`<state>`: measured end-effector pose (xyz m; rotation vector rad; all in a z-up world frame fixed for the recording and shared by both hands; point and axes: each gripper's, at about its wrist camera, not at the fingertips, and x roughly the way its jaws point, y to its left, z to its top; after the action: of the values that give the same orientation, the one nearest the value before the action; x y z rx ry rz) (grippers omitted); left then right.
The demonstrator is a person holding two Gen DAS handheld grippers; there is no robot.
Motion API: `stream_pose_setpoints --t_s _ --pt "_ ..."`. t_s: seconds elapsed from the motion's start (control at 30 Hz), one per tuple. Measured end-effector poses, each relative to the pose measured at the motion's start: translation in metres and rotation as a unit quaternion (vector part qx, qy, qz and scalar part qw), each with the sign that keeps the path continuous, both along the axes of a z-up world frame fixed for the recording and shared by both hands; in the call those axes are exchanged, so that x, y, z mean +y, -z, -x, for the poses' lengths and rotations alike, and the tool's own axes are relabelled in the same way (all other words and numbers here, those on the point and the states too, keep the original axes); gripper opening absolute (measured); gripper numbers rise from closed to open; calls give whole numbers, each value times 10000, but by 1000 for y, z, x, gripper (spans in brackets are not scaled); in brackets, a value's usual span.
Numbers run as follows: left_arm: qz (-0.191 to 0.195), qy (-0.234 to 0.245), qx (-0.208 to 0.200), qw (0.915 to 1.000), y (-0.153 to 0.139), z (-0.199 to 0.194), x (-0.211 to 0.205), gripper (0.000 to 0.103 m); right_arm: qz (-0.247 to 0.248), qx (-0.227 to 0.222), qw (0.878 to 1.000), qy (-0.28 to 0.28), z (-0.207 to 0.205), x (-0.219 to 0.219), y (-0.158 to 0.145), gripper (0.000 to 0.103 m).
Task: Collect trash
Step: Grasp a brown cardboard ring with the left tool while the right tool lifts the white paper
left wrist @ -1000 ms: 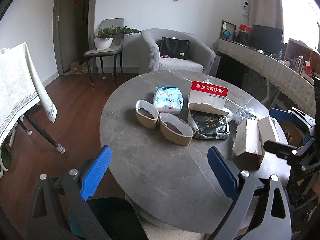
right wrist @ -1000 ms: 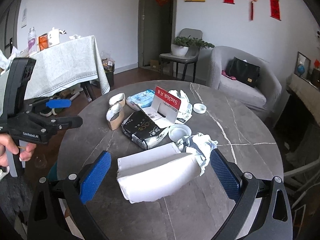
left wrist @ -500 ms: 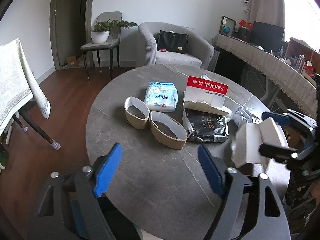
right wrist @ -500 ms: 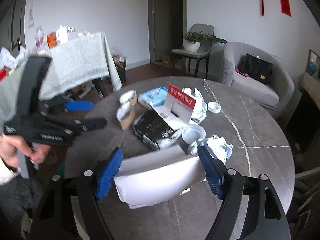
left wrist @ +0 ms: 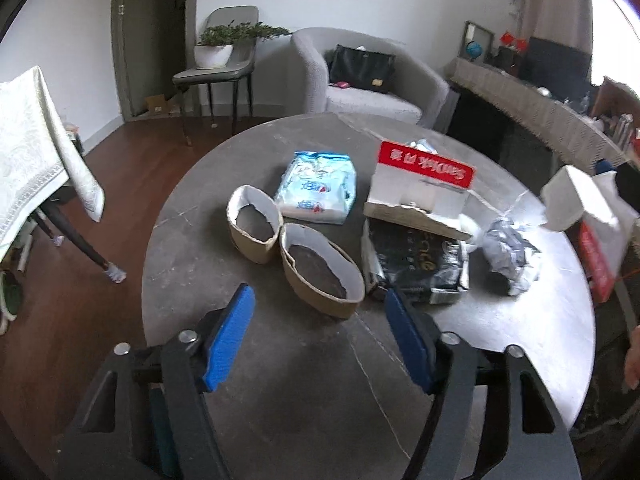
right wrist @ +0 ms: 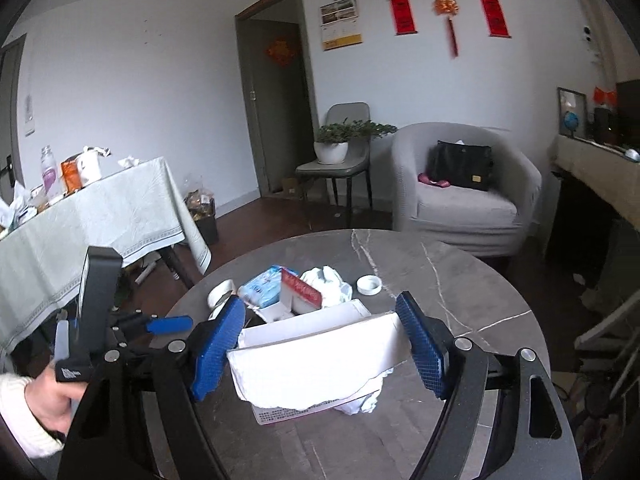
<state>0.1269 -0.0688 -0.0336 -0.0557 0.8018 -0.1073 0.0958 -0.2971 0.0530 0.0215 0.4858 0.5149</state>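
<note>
My right gripper [right wrist: 322, 346] is shut on a torn white cardboard box [right wrist: 316, 356] and holds it lifted above the round grey table [right wrist: 460, 280]; the box also shows at the right edge of the left wrist view [left wrist: 580, 208]. My left gripper [left wrist: 320, 336] is open and empty, just in front of a flattened brown paper cup [left wrist: 320, 276]. A second brown cup [left wrist: 254, 228], a blue-white wipes pack [left wrist: 318, 192], a red-topped SanDisk box [left wrist: 420, 192], a black foil bag [left wrist: 416, 264] and crumpled paper [left wrist: 512, 256] lie on the table.
A white lid [right wrist: 369, 283] and crumpled white plastic [right wrist: 326, 284] lie further back on the table. A grey armchair [left wrist: 360, 76] and a chair with a potted plant [left wrist: 216, 60] stand behind. A cloth-covered table [right wrist: 80, 208] is to the left.
My right gripper has lifted the white box up off the table and tilted upward. My left gripper has moved forward over the table toward the brown cups, still open.
</note>
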Motion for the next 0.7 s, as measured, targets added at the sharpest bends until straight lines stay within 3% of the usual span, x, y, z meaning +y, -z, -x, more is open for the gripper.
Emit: stream_pose_setpoints --t_s 0.3,0.5,0.7 --pt "-221 -357 157 9990 -1 -18 1 66 -132 -2 9999 43 -5 -3 -1 79" --pt "31 -82 267 9996 4 -18 10 47 -108 43 9999 3 -3 5 3 79" --pt "94 151 248 9995 4 -9 15 34 -124 59 9999 -60 1 19 4 79"
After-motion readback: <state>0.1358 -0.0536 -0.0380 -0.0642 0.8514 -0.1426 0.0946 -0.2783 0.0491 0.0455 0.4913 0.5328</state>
